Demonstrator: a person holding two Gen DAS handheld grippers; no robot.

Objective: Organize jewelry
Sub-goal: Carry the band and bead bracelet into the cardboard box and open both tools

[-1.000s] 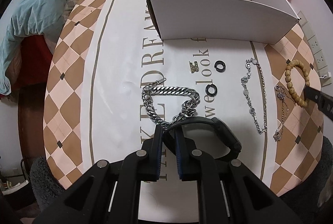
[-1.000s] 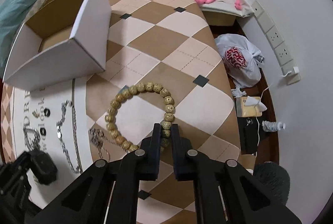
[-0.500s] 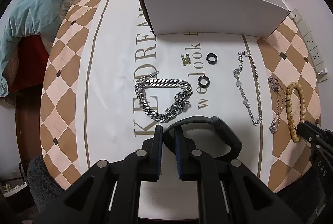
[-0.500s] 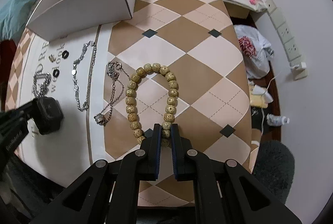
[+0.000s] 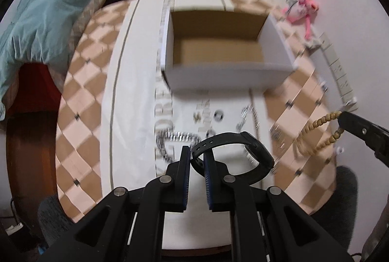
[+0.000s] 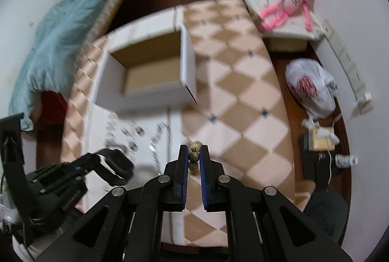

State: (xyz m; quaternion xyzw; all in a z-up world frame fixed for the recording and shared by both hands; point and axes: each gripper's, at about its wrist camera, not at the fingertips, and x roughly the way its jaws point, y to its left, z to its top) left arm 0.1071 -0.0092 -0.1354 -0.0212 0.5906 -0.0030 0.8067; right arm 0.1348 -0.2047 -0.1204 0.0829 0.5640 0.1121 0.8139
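Note:
My left gripper (image 5: 197, 157) is shut on the strap of a black watch (image 5: 252, 150) and holds it above the table. My right gripper (image 6: 194, 155) is shut on a wooden bead bracelet (image 6: 194, 151); in the left wrist view the bracelet (image 5: 318, 125) hangs from it in the air at the right. The open white cardboard box (image 5: 226, 72) stands at the back of the table, its inside empty; it also shows in the right wrist view (image 6: 155, 96). A silver chain bracelet (image 5: 180, 136), black rings (image 5: 218, 114) and thin chains (image 5: 248, 113) lie blurred on the white cloth.
The table has a checked cloth (image 6: 238, 103) under a white printed runner. A teal blanket (image 5: 46, 9) lies on a bed at the left. A pink plush toy (image 6: 289, 6), a plastic bag (image 6: 311, 89) and wall sockets (image 5: 340, 77) are at the right.
Both grippers have risen off the table, lifting the watch and the bead bracelet. The view now looks down into the box, and the frames are motion-blurred.

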